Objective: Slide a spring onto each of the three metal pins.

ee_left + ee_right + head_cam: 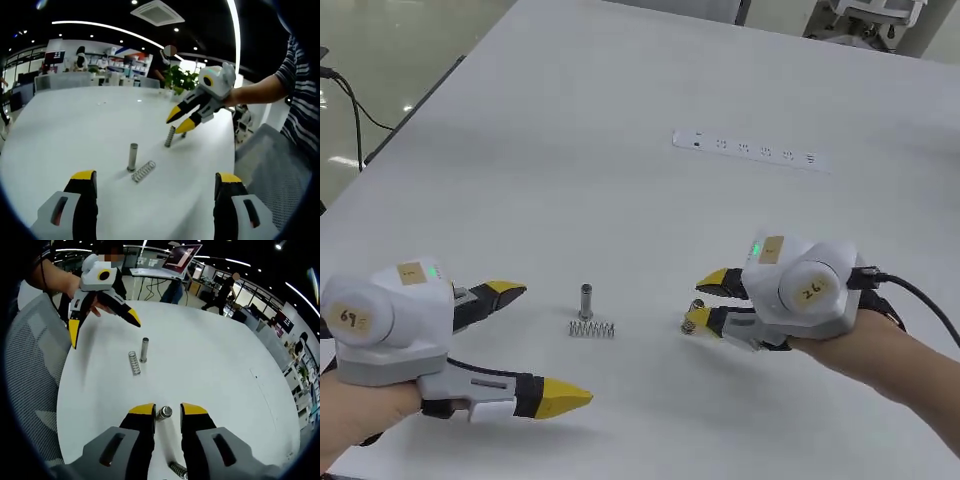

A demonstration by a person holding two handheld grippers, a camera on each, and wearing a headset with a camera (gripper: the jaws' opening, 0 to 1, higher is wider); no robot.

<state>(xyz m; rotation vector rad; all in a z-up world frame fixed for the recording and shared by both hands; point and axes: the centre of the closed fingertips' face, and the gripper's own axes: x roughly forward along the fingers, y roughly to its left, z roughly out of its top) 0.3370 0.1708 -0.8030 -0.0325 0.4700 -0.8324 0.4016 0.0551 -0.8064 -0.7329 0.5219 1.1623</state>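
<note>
The left hand-held gripper (535,343) waits low over the surface (620,180), jaws spread wide and empty. It is probably placed to take the loose spring (591,329), which lies just beside the bare upright pin (586,299). The right hand-held gripper (703,301) has its jaws narrowed but parted, straddling a second pin (164,413), probably to steady it; no contact is visible. Both pins are short steel cylinders. The spring is a small wire coil.

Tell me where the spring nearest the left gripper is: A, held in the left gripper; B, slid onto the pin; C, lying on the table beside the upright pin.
C: the spring lies flat on the table beside the standing pin, clear of the open left gripper.
</note>
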